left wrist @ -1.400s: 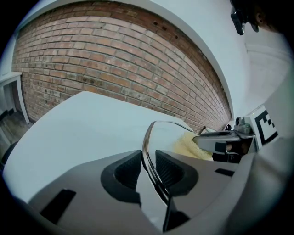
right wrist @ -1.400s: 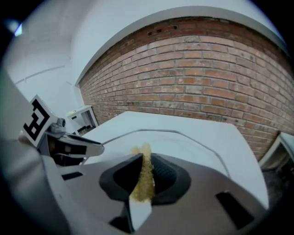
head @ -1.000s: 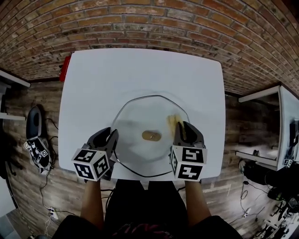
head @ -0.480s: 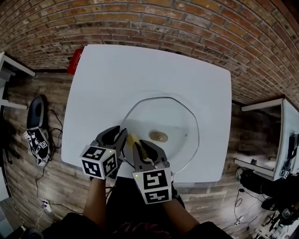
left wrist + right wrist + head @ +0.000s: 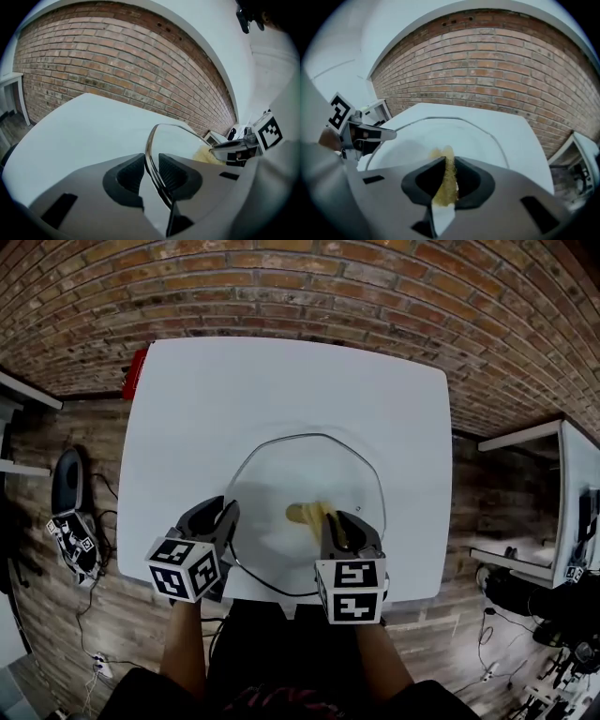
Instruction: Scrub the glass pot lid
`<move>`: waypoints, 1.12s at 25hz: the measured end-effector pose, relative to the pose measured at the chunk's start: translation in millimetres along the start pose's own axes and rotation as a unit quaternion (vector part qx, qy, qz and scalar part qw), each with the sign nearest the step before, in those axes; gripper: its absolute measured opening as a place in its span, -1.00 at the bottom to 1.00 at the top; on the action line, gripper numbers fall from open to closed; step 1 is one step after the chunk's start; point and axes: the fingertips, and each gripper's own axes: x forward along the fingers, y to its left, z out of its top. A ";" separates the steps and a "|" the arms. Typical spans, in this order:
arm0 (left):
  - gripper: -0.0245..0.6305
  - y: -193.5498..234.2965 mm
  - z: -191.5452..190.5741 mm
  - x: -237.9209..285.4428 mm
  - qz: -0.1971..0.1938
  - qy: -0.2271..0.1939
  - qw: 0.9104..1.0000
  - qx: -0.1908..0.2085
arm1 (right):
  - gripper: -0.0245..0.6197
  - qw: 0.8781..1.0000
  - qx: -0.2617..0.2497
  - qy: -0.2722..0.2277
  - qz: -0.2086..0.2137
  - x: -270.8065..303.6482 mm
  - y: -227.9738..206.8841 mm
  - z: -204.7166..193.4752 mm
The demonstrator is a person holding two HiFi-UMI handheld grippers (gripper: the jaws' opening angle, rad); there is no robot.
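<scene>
Bright, even light; edges perhaps fisheye-warped.

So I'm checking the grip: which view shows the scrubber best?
The right gripper view: the yellow scrubber sits pinched between the tongs, close up. The head view shows only its tip past the right gripper; the left gripper view, a yellow sliver.

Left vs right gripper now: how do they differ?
The left gripper grips the rim of the glass lid; the right gripper grips a yellow scrub pad. Left sits at the lid's edge; right reaches over the glass, near the knob. Both are shut on something.
</scene>
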 end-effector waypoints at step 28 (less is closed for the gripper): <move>-0.67 -22.7 104.4 -52.3 0.000 -0.112 0.991 0.078 | -0.75 0.980 0.018 -0.188 -0.057 -78.0 -60.5 98.0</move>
